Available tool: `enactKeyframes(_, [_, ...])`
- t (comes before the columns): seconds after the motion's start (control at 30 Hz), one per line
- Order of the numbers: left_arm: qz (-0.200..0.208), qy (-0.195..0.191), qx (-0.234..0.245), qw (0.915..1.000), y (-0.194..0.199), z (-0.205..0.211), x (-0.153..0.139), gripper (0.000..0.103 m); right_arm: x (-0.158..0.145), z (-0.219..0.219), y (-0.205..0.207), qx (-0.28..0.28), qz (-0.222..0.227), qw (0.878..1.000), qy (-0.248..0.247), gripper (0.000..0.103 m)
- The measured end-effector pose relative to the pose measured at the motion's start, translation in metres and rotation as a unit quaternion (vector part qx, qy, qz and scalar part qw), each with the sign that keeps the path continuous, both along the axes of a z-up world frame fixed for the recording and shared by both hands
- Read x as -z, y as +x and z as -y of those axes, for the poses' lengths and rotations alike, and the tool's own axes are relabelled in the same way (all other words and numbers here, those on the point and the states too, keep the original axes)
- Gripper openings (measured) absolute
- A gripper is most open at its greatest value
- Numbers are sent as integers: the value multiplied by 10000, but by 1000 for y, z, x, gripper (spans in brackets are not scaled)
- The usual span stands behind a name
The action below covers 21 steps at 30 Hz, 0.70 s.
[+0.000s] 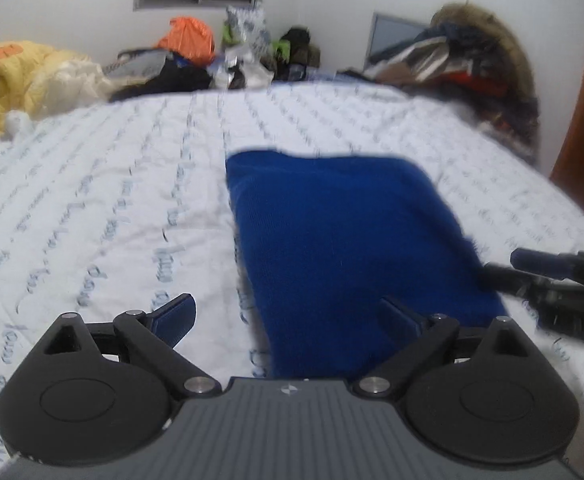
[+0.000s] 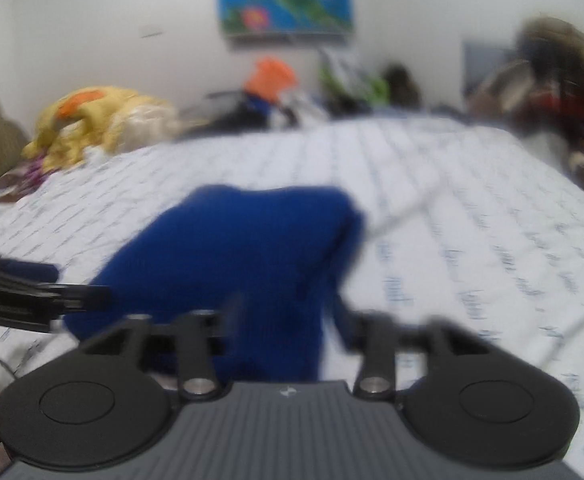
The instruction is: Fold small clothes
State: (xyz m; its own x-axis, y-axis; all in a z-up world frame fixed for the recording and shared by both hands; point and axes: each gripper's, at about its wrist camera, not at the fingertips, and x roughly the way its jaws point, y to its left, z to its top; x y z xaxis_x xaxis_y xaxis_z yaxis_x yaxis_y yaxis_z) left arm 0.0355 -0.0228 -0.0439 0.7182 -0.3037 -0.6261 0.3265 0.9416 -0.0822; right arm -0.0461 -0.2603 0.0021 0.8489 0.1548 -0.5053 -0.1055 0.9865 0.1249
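Currently I find the blue garment (image 1: 340, 248) lying flat on the bed (image 1: 111, 200), folded into a rough rectangle on the white printed sheet. My left gripper (image 1: 287, 316) stands with its jaws wide apart; one finger hangs over bare sheet, the other over the cloth's near edge, and nothing is pinched between them. My right gripper (image 2: 287, 320) is blurred in its own view, but its jaws read as apart, with the near end of the garment showing between them and no pad visibly pressing on it. I judge the main risk to be snagging: the right gripper's fingers sit close to the knit at the garment's right edge, and any drag from there could pull the fold open or skew it. A second risk is the soft bedding, which may let the stack slump when next pressed. Regarding containers, I see none in either view; the heaps of clothing (image 1: 464, 52) along the far edge of the bed lie loose, not in anything.
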Motion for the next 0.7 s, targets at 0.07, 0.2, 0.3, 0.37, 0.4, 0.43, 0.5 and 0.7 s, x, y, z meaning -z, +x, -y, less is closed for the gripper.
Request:
enactKeyframes(0.07, [-210,118,-12,9997,2,7,10,95,9,-10,3,-94,-131,9998,-84,66])
enactKeyframes(0.2, [-338,249,-59,9991,0,7,22,95,29,-17,10,238,-539,9969,-530,66])
enactKeyframes(0.3, [-246,311,-151,9991,-2,5,20,96,24,-11,-1,309,-474,9981,-252,66])
enactKeyframes(0.37, [-226,346,-227,9989,-4,6,18,97,22,-11,-3,407,-457,9979,-188,66])
enactKeyframes(0.4, [-229,347,-247,9988,-6,7,18,98,22,-13,-3,452,-461,9978,-179,66])
enactKeyframes(0.43, [-234,360,-264,9987,-7,7,18,99,21,-14,-4,468,-477,9976,-165,67])
enactKeyframes(0.5, [-247,418,-295,9984,-10,8,16,102,21,-17,-5,440,-535,9975,-112,72])
enactKeyframes(0.7, [-459,567,-438,9964,-17,3,20,103,21,-27,-10,472,-663,9967,-75,81])
